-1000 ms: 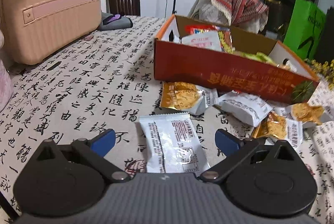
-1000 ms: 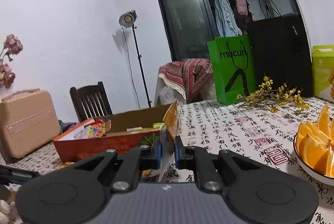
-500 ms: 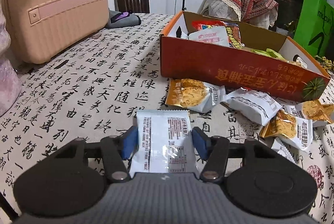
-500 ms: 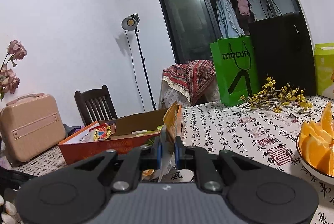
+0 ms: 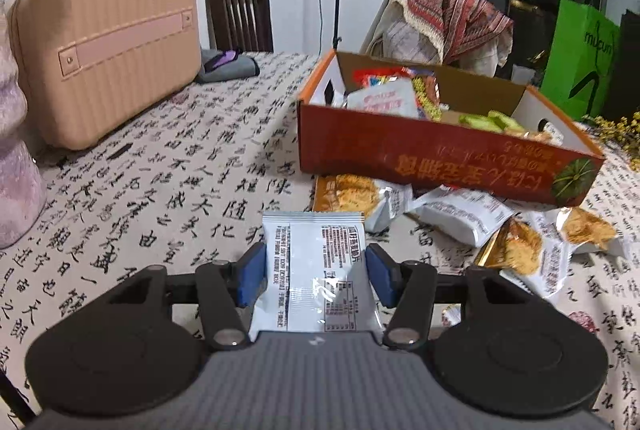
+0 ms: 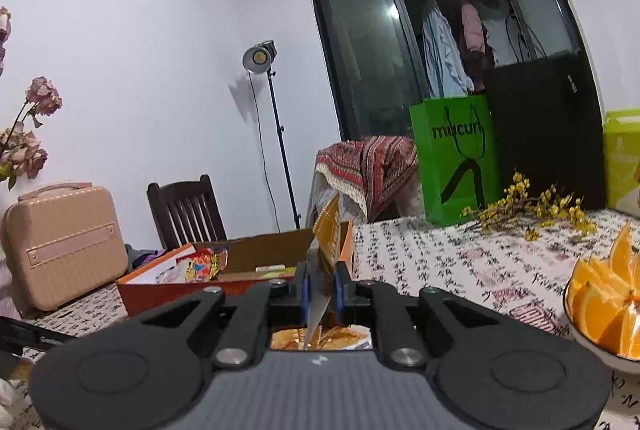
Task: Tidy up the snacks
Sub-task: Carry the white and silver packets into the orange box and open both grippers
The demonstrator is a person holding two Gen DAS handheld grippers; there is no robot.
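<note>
Lettering "mucun" on green bag (image 6: pixel 454 157); Chinese print across orange box (image 5: pixel 448 149), upside down. Left gripper (image 5: pixel 315 272) clamped on white packet (image 5: pixel 316 270), back face up, small print unreadable. Right gripper (image 6: pixel 321 288) pinched on gold packet (image 6: pixel 325 250), edge-on, raised before box, lower end hidden.

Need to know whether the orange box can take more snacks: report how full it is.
Partly full. The orange box has no lid and holds several packets at its left end and middle; bare cardboard shows on its far inner wall.
</note>
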